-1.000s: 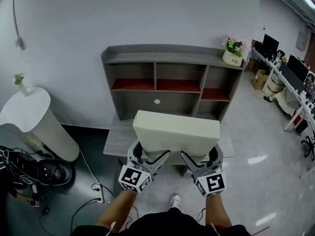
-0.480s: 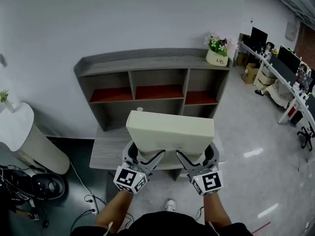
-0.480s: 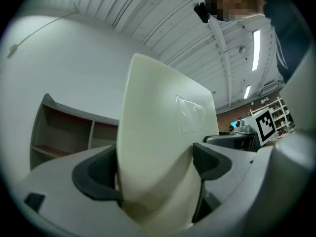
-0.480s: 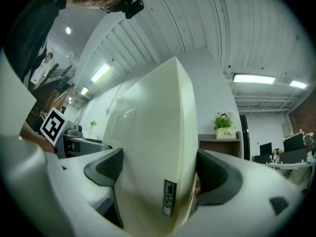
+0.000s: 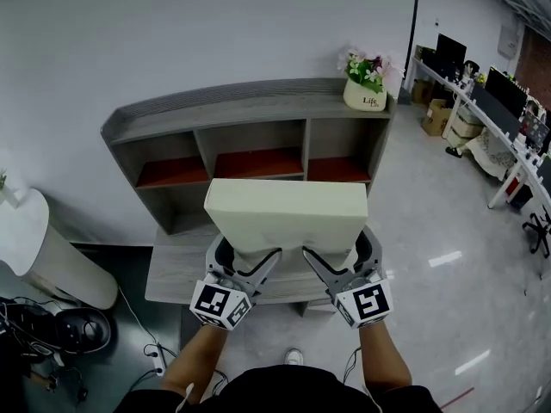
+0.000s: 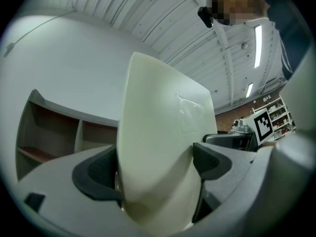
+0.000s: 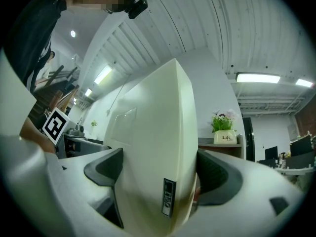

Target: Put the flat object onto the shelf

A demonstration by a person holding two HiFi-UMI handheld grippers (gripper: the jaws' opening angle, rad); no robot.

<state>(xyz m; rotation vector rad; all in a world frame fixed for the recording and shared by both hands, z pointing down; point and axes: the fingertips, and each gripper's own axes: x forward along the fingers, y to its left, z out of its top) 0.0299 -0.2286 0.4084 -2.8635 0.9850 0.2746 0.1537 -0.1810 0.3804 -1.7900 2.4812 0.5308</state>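
Note:
A cream flat slab-like object (image 5: pixel 288 215) is held up in front of the grey shelf unit (image 5: pixel 250 110), tilted toward me. My left gripper (image 5: pixel 245 261) is shut on its lower left edge and my right gripper (image 5: pixel 331 261) is shut on its lower right edge. In the left gripper view the flat object (image 6: pixel 158 147) fills the space between the jaws. The right gripper view shows its other edge (image 7: pixel 158 152), with a small dark port panel, clamped the same way. The shelf's red-floored compartments (image 5: pixel 258 162) show just above the object.
A white flower pot (image 5: pixel 365 100) stands on the shelf unit's top right end. A grey lower ledge (image 5: pixel 172 269) juts out beneath the object. A white round stand (image 5: pixel 39 248) and cables are at left. Desks with monitors (image 5: pixel 508 119) run along the right.
The shelf unit has come closer and shifted left in the head view. The flat object, held in both grippers, now overlaps the lower part of the shelf compartments.

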